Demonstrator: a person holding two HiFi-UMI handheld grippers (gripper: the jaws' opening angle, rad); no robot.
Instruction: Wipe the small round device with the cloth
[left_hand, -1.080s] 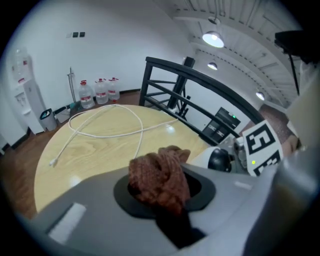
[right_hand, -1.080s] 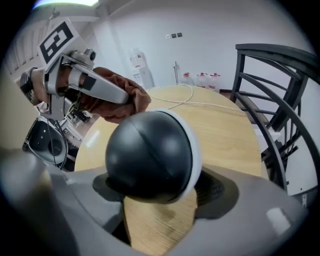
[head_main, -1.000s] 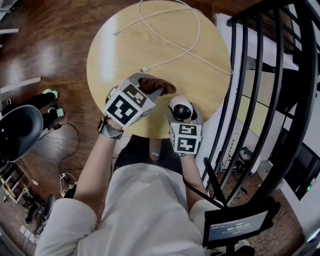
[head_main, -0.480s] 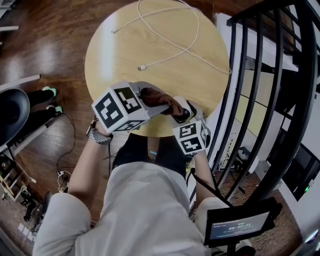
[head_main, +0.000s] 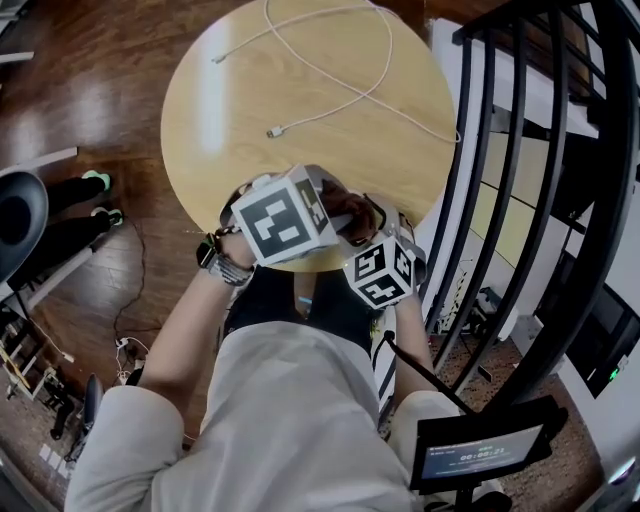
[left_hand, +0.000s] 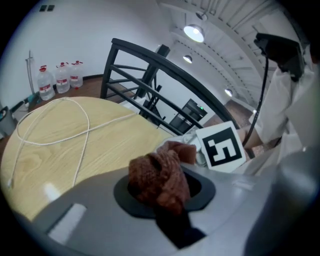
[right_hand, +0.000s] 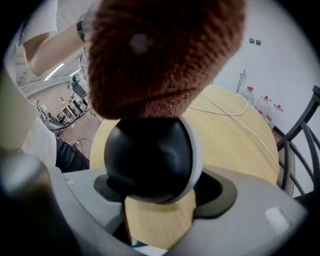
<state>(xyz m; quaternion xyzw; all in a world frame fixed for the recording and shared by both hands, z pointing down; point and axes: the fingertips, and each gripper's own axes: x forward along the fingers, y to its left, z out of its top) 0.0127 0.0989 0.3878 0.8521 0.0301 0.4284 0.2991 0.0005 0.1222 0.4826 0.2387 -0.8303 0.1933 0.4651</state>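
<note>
Right gripper view: our right gripper (right_hand: 155, 192) clamps the small round device (right_hand: 150, 157); our left gripper (left_hand: 161, 194) pinches the cloth (right_hand: 160, 55) against its twelve o'clock. We judge the wiping midway.

Item count:

- Round table (head_main: 230, 90): one.
- White cable (head_main: 322, 114) on the table: one.
- Cloth (left_hand: 157, 180): one.
- Small round device (right_hand: 147, 160): one.
- Grippers: two, namely the left gripper (left_hand: 162, 191) and the right gripper (right_hand: 162, 192).
- Marker cubes: two, one on the left unit (head_main: 280, 215) and one on the right unit (head_main: 380, 270).
- Water bottles (left_hand: 61, 78) by the far wall: three.
- Lit ceiling lamps (left_hand: 194, 33): three.
- Black railing (head_main: 520, 200): one.
- Wristwatch (head_main: 212, 255): one.
- Screen (head_main: 480, 455): one.
</note>
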